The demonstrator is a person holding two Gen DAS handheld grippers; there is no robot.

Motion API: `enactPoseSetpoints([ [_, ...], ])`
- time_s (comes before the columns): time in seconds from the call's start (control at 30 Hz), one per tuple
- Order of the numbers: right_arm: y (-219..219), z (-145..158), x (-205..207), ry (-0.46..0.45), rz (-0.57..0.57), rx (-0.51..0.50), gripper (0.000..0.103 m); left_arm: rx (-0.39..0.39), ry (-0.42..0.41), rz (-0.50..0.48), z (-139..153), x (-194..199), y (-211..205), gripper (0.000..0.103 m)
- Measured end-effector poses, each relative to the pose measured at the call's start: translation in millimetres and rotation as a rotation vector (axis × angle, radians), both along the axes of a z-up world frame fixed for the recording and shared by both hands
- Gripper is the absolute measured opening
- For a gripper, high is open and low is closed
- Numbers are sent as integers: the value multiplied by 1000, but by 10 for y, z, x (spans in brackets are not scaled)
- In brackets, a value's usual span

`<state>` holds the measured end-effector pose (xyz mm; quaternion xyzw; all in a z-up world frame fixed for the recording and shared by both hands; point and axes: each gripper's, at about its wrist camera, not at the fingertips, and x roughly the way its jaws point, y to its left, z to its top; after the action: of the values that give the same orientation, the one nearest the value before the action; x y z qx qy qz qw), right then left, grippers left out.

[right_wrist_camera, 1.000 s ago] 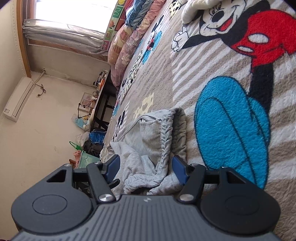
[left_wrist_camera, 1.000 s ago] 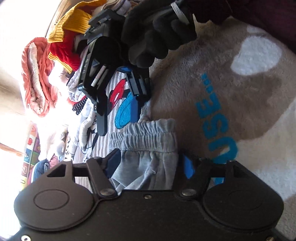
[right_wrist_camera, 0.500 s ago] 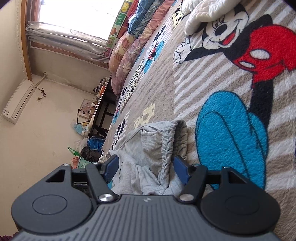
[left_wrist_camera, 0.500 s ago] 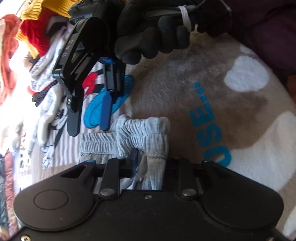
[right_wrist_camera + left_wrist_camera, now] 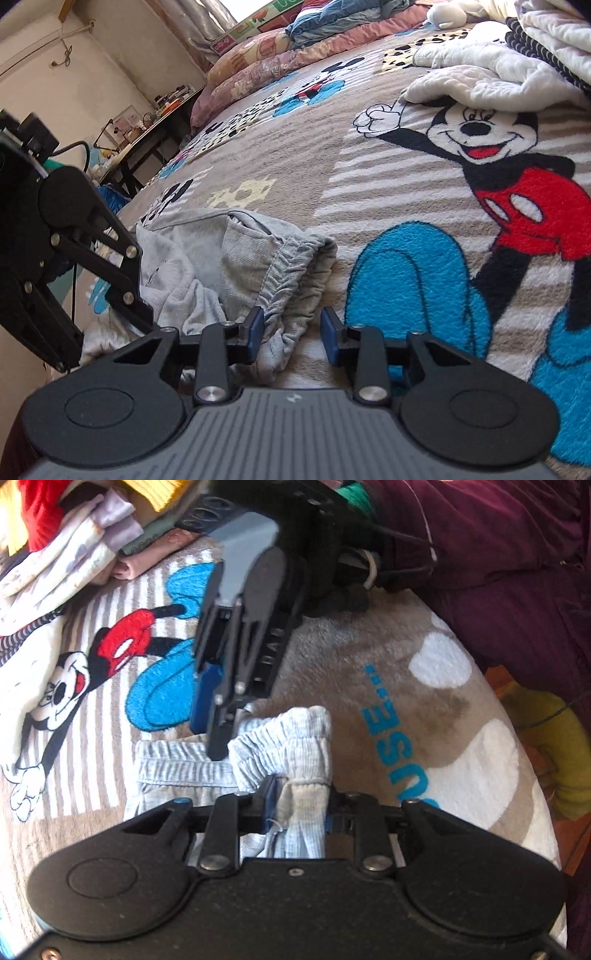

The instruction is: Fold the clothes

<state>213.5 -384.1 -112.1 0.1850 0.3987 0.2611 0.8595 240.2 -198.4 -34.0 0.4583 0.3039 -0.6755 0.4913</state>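
The left gripper [image 5: 295, 805] pinches one end of the grey trousers' [image 5: 229, 258] elastic waistband on the Mickey Mouse blanket [image 5: 406, 155], while the right gripper [image 5: 291, 332], jaws closing, straddles the other end, the band running between them.

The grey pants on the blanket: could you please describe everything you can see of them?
The grey pants are small, of soft ribbed knit with a gathered elastic waistband, crumpled on the cartoon blanket. The left tongs pinch the waistband and lift it into a hump. The right tongs are closing around another waistband stretch, one pad touching it.
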Motion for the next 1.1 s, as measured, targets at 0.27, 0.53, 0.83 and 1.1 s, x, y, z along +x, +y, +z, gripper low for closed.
enactPoseSetpoints([
  [0.27, -5, -4, -4, 0, 18, -4, 37, -126, 25, 261, 21, 632, 27, 32],
  [0.53, 5, -8, 12, 1, 11, -4, 37, -197, 105, 437, -30, 1055, 110, 41],
  [0.83, -241, 24, -17, 12, -59, 73, 41, -105, 35, 498, -285, 1124, -52, 45],
  [1.1, -274, 299, -91, -237, -220, 44, 44, -211, -66, 588, -17, 968, 213, 47],
])
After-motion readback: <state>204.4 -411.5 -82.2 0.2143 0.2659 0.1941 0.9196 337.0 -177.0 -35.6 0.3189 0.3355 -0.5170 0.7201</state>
